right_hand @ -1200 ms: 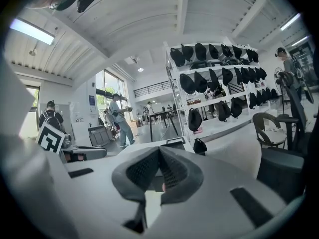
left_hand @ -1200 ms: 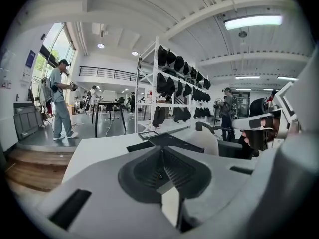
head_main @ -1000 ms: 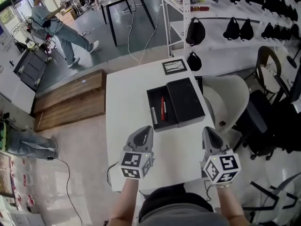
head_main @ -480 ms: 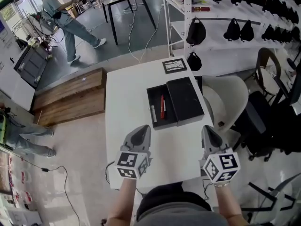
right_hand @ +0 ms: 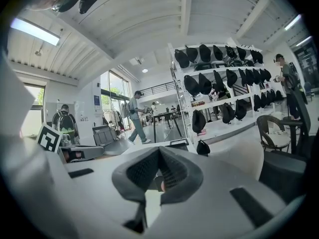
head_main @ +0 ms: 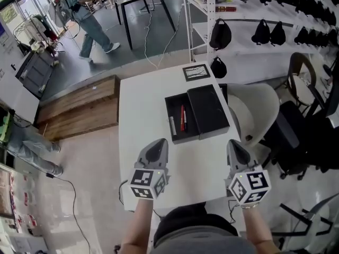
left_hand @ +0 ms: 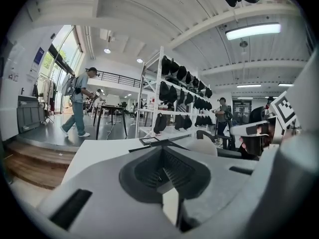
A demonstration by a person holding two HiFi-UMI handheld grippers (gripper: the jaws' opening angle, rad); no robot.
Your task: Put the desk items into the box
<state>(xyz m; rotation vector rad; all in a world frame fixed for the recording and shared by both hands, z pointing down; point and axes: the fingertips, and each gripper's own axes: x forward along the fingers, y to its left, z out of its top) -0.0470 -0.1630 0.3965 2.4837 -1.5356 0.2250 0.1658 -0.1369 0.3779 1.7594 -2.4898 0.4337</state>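
An open black box point(head_main: 168, 121) lies on the white table point(head_main: 143, 110), and its black lid point(head_main: 208, 111) lies flat against the box's right side. A red pen point(head_main: 183, 118) and a pale pen point(head_main: 173, 126) lie inside the box. My left gripper point(head_main: 157, 144) hovers over the table's near part, short of the box, with its jaws shut and nothing between them point(left_hand: 162, 152). My right gripper point(head_main: 233, 144) hangs level with it at the table's right edge; its pads meet with nothing between them point(right_hand: 159, 152).
A small black-framed plate point(head_main: 196, 73) lies at the table's far end. A white chair point(head_main: 259, 110) stands close against the right side, with black chairs beyond it. A wooden platform point(head_main: 79, 110) lies to the left, and shelves with black bags stand behind.
Both grippers have stayed nearly in place; the left one has edged slightly towards the near left. A person walking in the background has moved on.
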